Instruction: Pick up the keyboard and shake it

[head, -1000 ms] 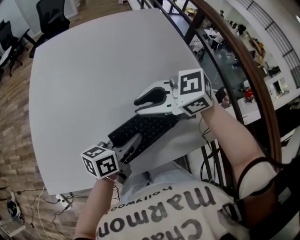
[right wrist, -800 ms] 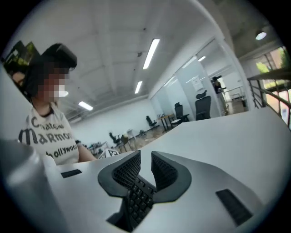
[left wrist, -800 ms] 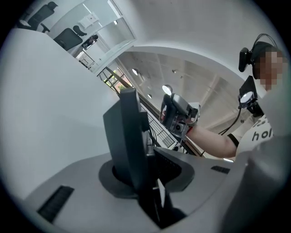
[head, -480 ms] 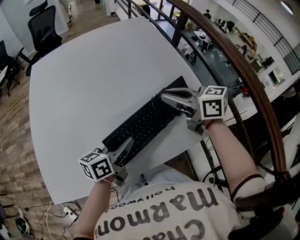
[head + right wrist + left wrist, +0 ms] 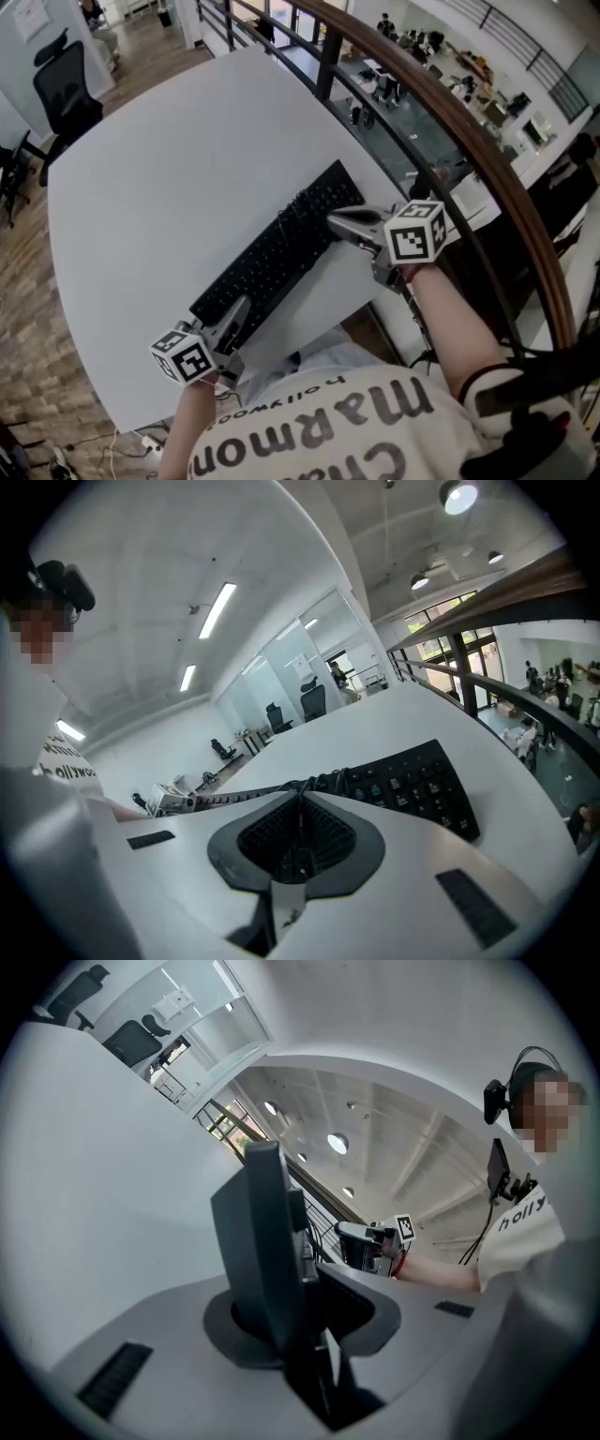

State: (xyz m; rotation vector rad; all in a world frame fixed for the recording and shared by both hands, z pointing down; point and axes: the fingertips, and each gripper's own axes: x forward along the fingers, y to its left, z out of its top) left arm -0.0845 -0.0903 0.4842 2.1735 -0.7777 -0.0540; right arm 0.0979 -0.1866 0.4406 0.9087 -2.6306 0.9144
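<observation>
The flat black plastic keyboard [image 5: 281,251] lay diagonally on the white table [image 5: 159,169]. The left gripper [image 5: 238,317] clamped its near-left end; the right gripper [image 5: 336,223], jaws together, apparently pinched its right edge.

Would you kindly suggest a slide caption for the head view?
The left gripper and right gripper clamp a black keyboard at a white table, one at its near end, one on its long side.

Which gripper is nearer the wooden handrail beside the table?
Right. The right gripper has just closed on the keyboard near its end toward the handrail; the left gripper holds the opposite end, farther from it.
</observation>
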